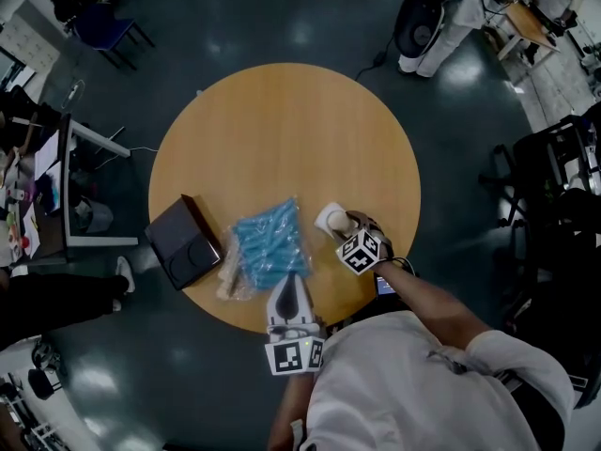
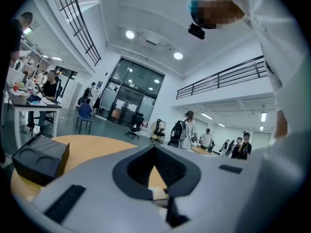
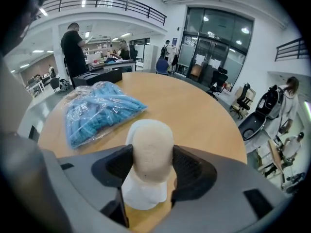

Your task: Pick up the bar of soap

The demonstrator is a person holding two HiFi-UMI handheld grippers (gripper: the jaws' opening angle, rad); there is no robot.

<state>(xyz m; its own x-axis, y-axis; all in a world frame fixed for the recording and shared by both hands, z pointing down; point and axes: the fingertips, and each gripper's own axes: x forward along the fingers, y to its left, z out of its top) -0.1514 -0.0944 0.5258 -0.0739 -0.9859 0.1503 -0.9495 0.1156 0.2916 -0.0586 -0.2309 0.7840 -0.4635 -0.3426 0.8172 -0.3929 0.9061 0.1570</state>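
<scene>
The bar of soap [image 3: 148, 147] is a beige rounded block standing on end between my right gripper's [image 3: 148, 166] two dark pads, which press on both its sides. Under it lies a white dish [image 3: 142, 194] on the round wooden table [image 1: 282, 130]. In the head view the soap [image 1: 343, 224] and dish [image 1: 328, 217] are at the table's near right, with the right gripper [image 1: 349, 230] over them. My left gripper [image 1: 291, 282] hovers at the near edge by the blue bag, its jaws together and holding nothing. In its own view the left gripper [image 2: 155, 152] points across the table.
A clear bag of blue items [image 1: 268, 242] lies left of the dish, also in the right gripper view [image 3: 97, 108]. A black box [image 1: 183, 241] sits at the table's left edge. Desks, chairs and people stand around the room beyond the table.
</scene>
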